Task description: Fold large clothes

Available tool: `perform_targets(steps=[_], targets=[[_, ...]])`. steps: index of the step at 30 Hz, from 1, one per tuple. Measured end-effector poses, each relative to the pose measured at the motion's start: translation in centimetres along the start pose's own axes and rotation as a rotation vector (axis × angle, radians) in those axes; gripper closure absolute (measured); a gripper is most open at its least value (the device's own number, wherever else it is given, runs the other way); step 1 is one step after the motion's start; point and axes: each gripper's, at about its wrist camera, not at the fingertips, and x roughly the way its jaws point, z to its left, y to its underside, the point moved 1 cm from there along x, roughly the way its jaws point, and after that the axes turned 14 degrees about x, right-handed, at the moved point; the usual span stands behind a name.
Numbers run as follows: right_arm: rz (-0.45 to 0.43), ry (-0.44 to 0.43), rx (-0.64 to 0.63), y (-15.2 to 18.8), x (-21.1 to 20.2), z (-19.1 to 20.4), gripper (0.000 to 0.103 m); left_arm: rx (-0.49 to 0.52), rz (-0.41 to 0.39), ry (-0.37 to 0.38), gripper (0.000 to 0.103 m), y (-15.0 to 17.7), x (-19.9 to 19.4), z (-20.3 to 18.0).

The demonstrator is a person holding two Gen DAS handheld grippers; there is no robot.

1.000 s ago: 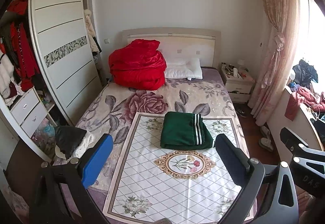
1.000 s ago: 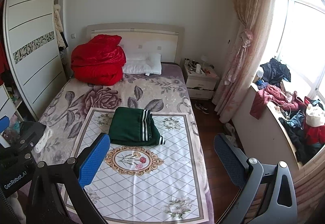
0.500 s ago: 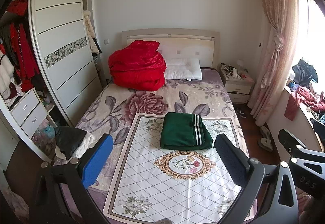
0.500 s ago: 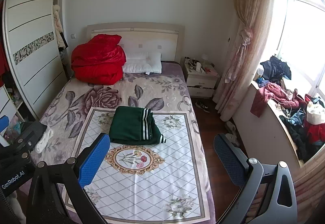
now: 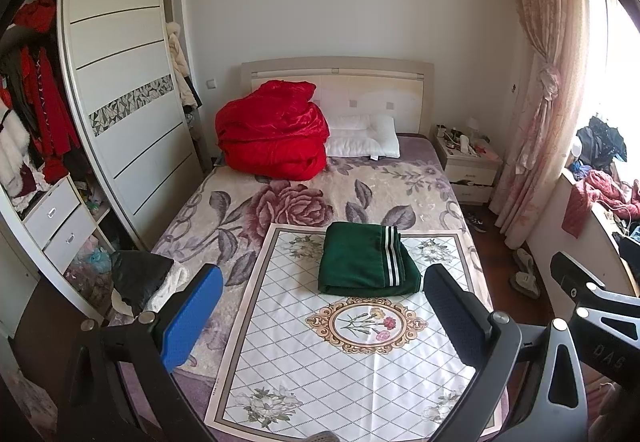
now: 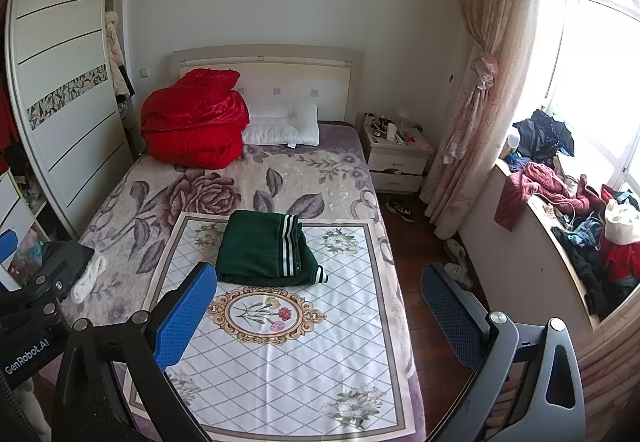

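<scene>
Red quilt (image 5: 272,137) heaped at bed's head, white pillow (image 5: 362,135) beside it. Green garment (image 5: 366,260) lies folded on the patterned cloth (image 5: 344,362) mid-bed. Left tongs (image 5: 322,320) wide apart, empty, held above the bed's foot; right tongs (image 6: 320,316) likewise wide, empty.

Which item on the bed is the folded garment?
Start at the bed, then find the white diamond-patterned mat on its near half. The folded green garment lies at the mat's far edge; white stripes set it apart from the red quilt by the headboard.
</scene>
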Motion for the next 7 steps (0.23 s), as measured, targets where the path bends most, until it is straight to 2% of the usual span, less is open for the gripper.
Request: perform_targets(steps=[7], targets=[[0.001,0.0,0.003,0.13,-0.12,-0.2,0.0,0.003,-0.004,-0.009,0.0,-0.02,-0.16,0.64]])
